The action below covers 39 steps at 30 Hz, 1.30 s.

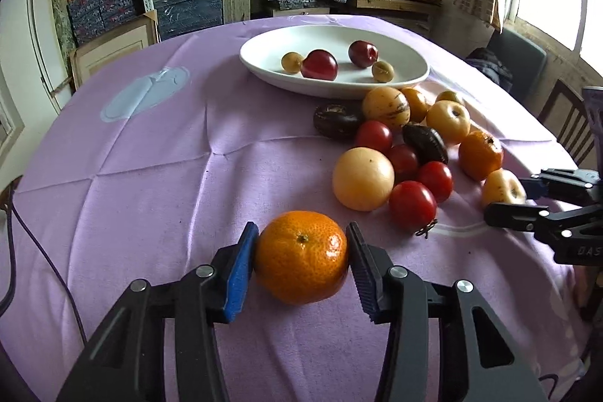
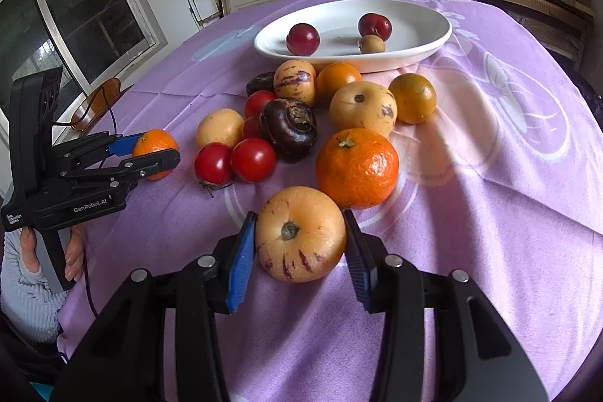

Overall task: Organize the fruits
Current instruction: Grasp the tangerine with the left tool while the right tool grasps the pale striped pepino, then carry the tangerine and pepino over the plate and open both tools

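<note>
Evidently each gripper takes a fruit bound for the white dish [image 1: 264, 63] at twelve o'clock. The left gripper [image 1: 301, 262] reaches forward, level and low over the purple cloth [image 1: 150, 176], jaws clamping a mandarin [image 1: 301, 257]. The right gripper [image 2: 299, 243] — likewise low — clamps a striped yellow melon [image 2: 299, 234], loose fruits crowding beyond.

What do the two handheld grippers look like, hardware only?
Both are matte black linkage frames with round silver pivot pins. On each, one finger has a blue pad and the other a black ribbed pad. The right wrist view shows the left gripper with white "GenRobot.AI" lettering, a small white label, a grey handle and a dark purple cable. The right gripper looks the same.
</note>
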{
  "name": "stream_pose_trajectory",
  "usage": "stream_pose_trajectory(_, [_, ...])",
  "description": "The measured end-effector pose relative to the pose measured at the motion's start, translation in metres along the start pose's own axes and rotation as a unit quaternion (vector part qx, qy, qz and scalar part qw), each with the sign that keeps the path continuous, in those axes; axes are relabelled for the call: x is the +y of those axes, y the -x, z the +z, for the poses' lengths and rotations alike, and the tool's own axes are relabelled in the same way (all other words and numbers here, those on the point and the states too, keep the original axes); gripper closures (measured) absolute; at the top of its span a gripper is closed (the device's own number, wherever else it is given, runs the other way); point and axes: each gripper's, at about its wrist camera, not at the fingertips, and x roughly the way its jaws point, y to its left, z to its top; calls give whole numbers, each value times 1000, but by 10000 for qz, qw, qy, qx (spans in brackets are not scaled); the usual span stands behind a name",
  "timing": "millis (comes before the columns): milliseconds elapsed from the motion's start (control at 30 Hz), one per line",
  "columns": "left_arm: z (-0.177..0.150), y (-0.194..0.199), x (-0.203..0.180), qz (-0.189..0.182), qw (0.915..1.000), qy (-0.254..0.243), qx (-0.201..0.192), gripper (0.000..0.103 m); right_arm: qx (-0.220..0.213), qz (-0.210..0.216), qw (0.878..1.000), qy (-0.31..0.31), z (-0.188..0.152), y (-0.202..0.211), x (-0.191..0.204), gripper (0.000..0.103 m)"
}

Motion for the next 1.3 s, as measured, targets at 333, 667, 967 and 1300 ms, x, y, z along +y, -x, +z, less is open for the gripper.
stream_pose_trajectory(333, [33,23,9,51,9989,41,-466,55,-270,168,9995,-56,3,16,-4,60])
stream_pose_trajectory(667, [155,-11,10,118,9967,-1,-805,55,-1348,-530,9892,228,116,64,-23,60])
stream_pose_trajectory(967, [216,-115,25,67,9997,151,-191,55,-673,-1084,9917,188,202,-52,-74,60])
stream_pose_trajectory(1300, [218,-171,40,11,9996,247,127,55,-526,-899,9941,294,209,-100,-88,59])
